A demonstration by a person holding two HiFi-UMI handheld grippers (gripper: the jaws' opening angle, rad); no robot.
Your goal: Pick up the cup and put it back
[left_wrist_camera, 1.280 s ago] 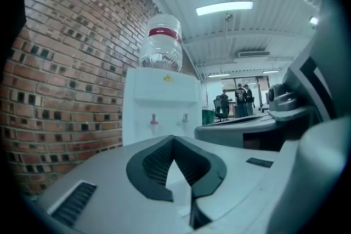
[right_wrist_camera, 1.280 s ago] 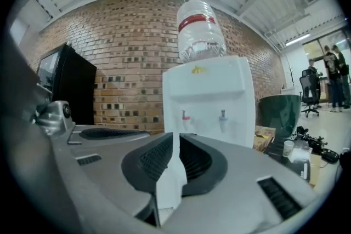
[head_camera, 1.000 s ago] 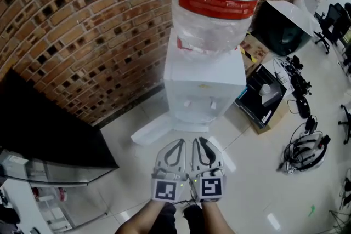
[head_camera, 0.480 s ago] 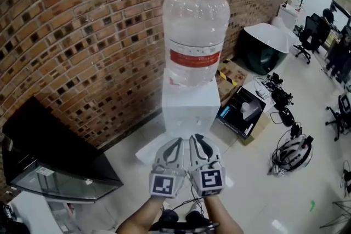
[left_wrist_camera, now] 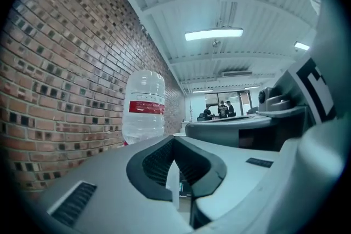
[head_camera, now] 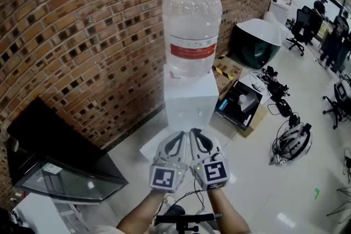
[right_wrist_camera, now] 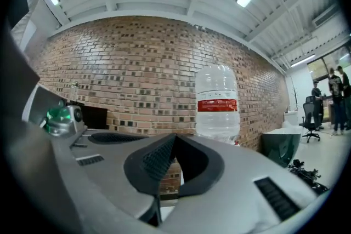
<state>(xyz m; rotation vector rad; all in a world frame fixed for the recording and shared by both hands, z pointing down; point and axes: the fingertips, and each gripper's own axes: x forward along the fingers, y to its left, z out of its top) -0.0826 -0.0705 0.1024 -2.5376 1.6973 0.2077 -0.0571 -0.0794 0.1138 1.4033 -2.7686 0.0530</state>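
- The left gripper (head_camera: pixel 182 134) and the right gripper (head_camera: pixel 193 132) are held side by side, and the fingers of each are clenched on nothing.
- No cup shows in any view, so its place cannot be told.
- The water dispenser (head_camera: pixel 189 101) stands upright on the floor against the brick wall (head_camera: pixel 82 35), straight ahead of both grippers, and neither is clearly nearer.

On my feed the pale glossy floor (head_camera: pixel 258 194) carries a white water dispenser (head_camera: pixel 189 101) at twelve o'clock against the brick wall (head_camera: pixel 82 35), an open cardboard box (head_camera: pixel 240 104) beside it at one, a helmet (head_camera: pixel 293 142) among cables at three, and a black cabinet (head_camera: pixel 55 156) at nine.
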